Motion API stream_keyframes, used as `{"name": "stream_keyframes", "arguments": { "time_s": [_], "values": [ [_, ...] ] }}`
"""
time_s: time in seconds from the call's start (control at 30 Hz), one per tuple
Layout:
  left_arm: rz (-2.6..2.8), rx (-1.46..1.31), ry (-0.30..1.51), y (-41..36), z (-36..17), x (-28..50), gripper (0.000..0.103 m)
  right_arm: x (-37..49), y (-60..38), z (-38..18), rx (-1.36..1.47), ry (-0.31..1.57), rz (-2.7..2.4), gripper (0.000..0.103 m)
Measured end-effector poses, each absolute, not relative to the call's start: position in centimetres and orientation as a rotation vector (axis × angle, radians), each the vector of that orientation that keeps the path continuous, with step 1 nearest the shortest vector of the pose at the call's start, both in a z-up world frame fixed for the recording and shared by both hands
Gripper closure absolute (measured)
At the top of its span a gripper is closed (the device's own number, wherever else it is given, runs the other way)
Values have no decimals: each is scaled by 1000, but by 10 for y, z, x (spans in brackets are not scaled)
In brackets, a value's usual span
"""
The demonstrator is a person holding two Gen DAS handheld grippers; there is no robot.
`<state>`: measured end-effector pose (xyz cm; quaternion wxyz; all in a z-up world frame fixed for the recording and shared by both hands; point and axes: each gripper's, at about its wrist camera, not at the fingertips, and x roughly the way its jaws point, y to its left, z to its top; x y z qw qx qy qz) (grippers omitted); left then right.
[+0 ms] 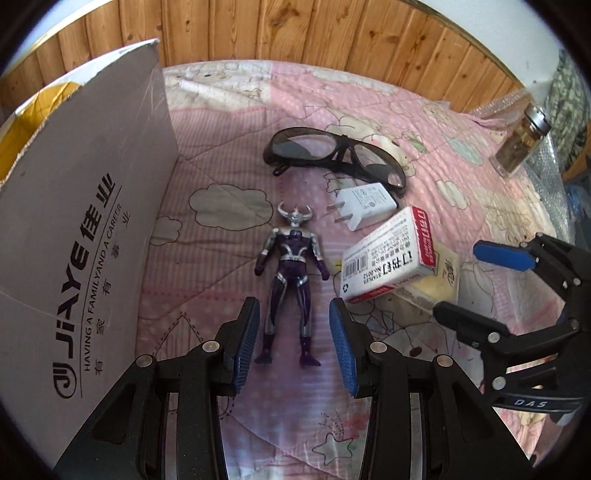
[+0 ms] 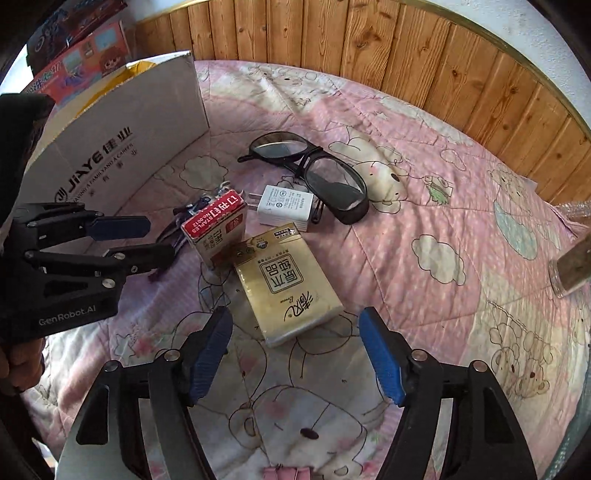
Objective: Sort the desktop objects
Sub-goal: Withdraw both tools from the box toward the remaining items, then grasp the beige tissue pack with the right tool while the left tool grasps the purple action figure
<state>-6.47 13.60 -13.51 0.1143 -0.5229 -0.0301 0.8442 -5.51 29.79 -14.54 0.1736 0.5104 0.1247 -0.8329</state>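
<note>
A purple and silver toy figure (image 1: 291, 273) lies on the pink quilt; my left gripper (image 1: 293, 332) is open with its fingers either side of the figure's legs, not touching. Beside it lie a white staples box (image 1: 388, 254), a white charger plug (image 1: 364, 203) and black glasses (image 1: 332, 155). My right gripper (image 2: 295, 350) is open just in front of a yellow tissue pack (image 2: 286, 280), around its near end. The staples box (image 2: 218, 225), the charger (image 2: 286, 203) and the glasses (image 2: 314, 173) lie beyond it. The figure (image 2: 177, 236) is mostly hidden behind the box.
A grey cardboard box (image 1: 85, 221) stands open on the left, also seen in the right wrist view (image 2: 122, 147). A glass jar (image 1: 524, 144) stands at the far right. A wooden wall panel (image 1: 295, 33) runs behind the quilt (image 2: 424, 221). Toy boxes (image 2: 81, 48) are stacked far left.
</note>
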Motion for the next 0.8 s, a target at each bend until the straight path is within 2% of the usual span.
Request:
{"name": "stream_keyframes", "arguments": {
  "time_s": [0.1, 0.3, 0.33, 0.4, 0.47, 0.5, 0.53, 0.8],
  "values": [
    [2457, -1526, -157, 135, -141, -73, 60, -64, 291, -160, 1452, 413, -2343, 24],
    [2520, -1458, -111, 149, -154, -81, 57, -66, 288, -176, 1414, 455, -2324, 25],
    [2533, -1445, -118, 150, -155, -81, 56, -67, 290, -177, 1415, 436, -2320, 26],
    [2549, -1418, -123, 150, -157, -82, 58, -68, 294, -177, 1425, 366, -2292, 42],
    [2551, -1408, -122, 150, -157, -82, 61, -68, 296, -174, 1441, 343, -2282, 46],
    [2548, -1407, -119, 149, -156, -82, 62, -68, 296, -173, 1450, 331, -2273, 47],
    [2544, -1408, -117, 149, -156, -83, 77, -68, 297, -172, 1460, 313, -2263, 47],
    [2542, -1437, -105, 149, -152, -80, 76, -58, 298, -160, 1523, 255, -2247, 48]
  ]
}}
